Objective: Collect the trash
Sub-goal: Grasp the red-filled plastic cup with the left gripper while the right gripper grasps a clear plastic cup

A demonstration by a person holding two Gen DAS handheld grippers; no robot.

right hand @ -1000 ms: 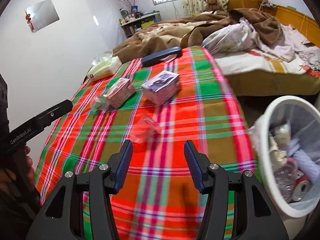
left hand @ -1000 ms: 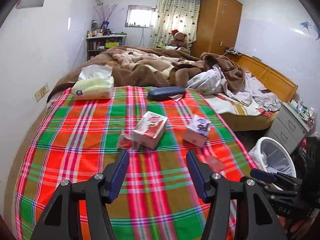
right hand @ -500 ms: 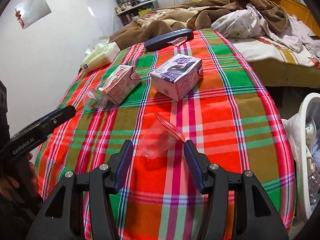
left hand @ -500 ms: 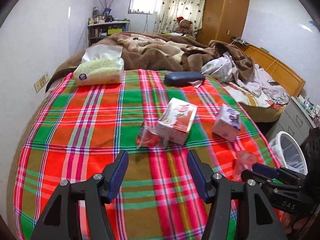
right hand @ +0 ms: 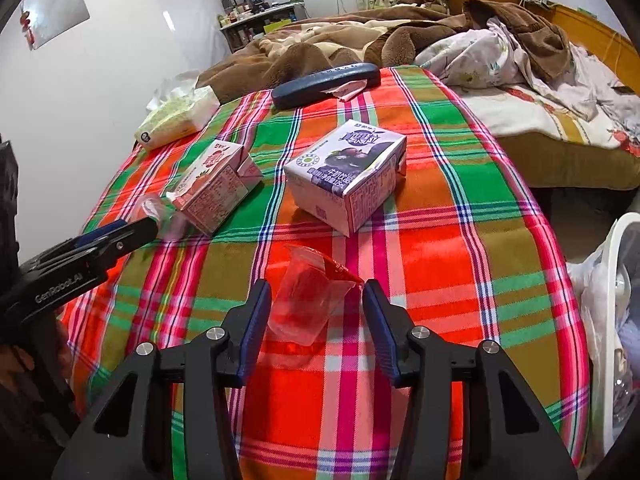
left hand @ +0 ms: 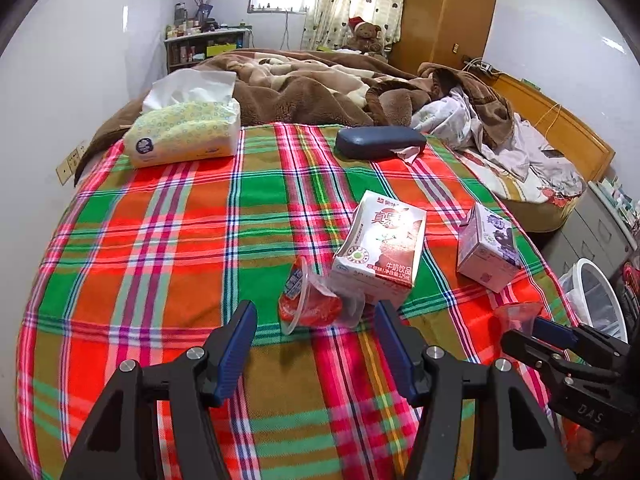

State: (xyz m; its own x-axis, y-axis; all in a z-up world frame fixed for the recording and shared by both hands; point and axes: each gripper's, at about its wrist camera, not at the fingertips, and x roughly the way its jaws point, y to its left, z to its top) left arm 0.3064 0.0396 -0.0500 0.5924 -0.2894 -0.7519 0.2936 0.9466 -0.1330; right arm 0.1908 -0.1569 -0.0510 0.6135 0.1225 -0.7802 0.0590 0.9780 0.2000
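Observation:
On the plaid bedspread lie a clear plastic cup with a red lid (left hand: 310,304), a red-and-white milk carton (left hand: 380,246), a purple carton (left hand: 488,254) and a second clear cup (right hand: 310,304). My left gripper (left hand: 316,340) is open, its jaws just short of the first cup, one on each side. My right gripper (right hand: 316,320) is open and straddles the second cup, which lies on its side between the jaws. In the right wrist view the red carton (right hand: 218,186) and purple carton (right hand: 348,174) lie beyond the cup. The white trash bin (right hand: 616,320) stands at the bed's right edge.
A tissue pack (left hand: 184,134) and a dark blue glasses case (left hand: 380,142) lie farther back on the bedspread (left hand: 160,240). Brown blankets (left hand: 320,92) and clothes are heaped behind. A wooden headboard (left hand: 560,132) and grey drawers (left hand: 592,232) stand to the right.
Both grippers have moved forward over the bed. The left has closed in on the cup beside the red carton; the right has come around the second cup. Both stayed open.

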